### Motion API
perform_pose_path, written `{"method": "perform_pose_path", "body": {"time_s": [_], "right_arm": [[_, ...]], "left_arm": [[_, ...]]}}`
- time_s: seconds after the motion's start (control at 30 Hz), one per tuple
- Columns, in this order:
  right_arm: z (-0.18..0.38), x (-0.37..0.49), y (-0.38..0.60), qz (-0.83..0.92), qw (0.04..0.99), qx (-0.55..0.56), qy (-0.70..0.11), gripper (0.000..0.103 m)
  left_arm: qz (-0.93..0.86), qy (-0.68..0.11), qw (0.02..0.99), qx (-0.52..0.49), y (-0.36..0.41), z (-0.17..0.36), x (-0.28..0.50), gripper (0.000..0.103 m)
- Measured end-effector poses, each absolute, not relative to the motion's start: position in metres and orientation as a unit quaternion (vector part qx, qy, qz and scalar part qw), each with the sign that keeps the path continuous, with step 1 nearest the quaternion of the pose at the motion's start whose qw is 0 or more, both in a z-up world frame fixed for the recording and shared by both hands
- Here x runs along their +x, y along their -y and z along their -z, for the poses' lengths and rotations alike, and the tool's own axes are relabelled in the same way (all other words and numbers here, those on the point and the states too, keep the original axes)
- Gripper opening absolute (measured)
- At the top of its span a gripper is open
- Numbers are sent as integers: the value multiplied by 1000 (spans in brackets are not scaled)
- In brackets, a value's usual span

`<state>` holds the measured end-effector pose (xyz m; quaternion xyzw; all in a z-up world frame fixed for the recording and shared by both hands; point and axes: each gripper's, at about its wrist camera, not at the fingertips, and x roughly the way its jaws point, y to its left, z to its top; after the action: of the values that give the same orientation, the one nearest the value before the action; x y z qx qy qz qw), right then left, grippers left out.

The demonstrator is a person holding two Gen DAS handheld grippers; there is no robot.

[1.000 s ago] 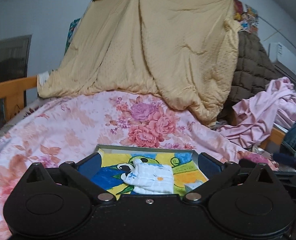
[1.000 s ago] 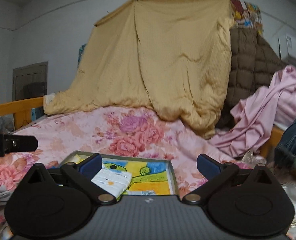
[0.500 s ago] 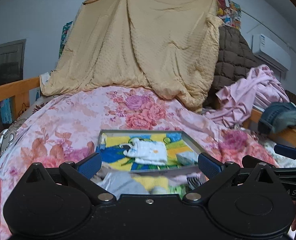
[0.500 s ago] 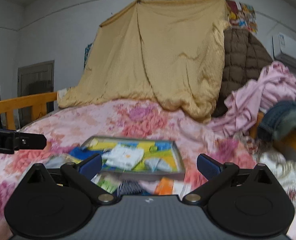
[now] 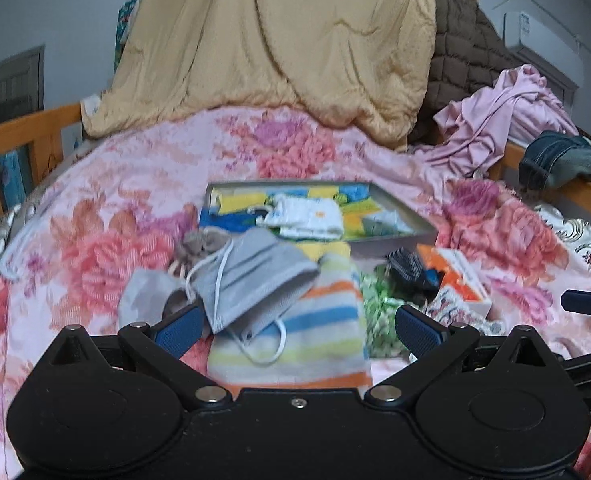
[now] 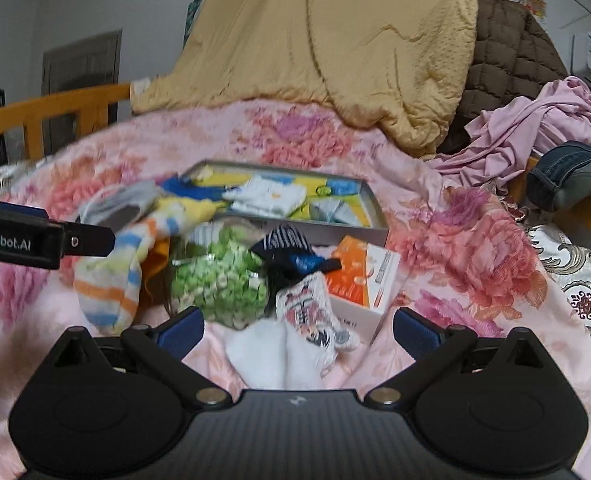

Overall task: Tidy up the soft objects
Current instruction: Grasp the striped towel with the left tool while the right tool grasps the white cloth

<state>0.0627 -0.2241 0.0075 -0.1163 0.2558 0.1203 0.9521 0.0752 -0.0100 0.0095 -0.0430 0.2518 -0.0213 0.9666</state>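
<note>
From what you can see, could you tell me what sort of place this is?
Most likely a bedroom: a floral quilt spread over a wooden-railed bed, clothes heaped beside it.

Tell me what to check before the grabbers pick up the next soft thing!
1. Left tool open and empty: ok.
2. Right tool open and empty: ok.
3. Soft thing between the left fingers: ok, grey face mask lies on the striped sock.
4. Soft thing ahead of the right tool: ok, white patterned sock.
5. Room in the tray: ok, only a white cloth and a small item inside.
6. Mask strings free of other things: cannot tell, picture is blurred.
</note>
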Motion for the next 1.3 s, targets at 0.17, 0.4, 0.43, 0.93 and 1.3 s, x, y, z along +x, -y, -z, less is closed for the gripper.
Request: {"method": "perform_pose_path", "body": {"time_s": [0.17,0.4,0.43,0.93,1.3], "right_arm": [[2,71,216,-124,941,-142,-282,103],[17,79,203,-126,922,-174,-322,103],[18,82,203,-127,920,-173,-328,103],[43,99,186,-159,899,-180,-367,76],[42,102,190,-137,904,-164,-371,57]], "left_arm": [[29,-290,953,-82,2,3,83,102],[21,-317,944,-91,1,19,92,102],[22,-319,943,-90,1,20,93,102],[29,-342,925,-163,-11,36,118,83],[25,-347,922,-173,-15,45,115,49]]}}
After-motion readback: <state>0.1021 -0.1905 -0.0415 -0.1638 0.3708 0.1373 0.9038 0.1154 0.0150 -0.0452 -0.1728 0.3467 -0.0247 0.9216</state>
